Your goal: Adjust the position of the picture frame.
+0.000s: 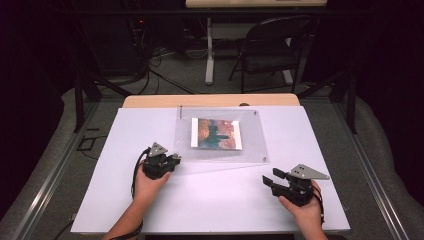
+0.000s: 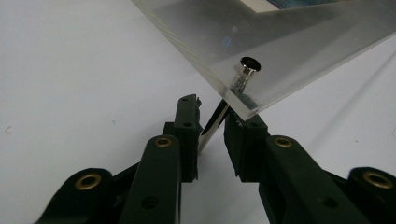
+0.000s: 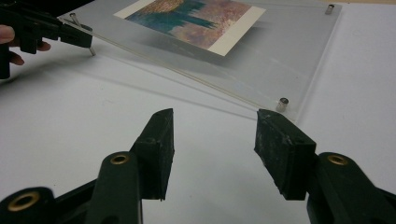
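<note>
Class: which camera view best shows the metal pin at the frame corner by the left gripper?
The left gripper view: the pin sits close up through the acrylic frame corner. In the right gripper view and the high view it is tiny.

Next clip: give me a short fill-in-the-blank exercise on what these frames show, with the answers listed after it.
1. The left gripper reaches the near-left ____ of the clear acrylic frame.
2. The picture lies inside the frame, whose corners carry small metal ____.
3. The right gripper has its jaws ____, with nothing between them.
4. The frame lies on a ____ table.

Missing words: corner; standoffs; open; white
</note>
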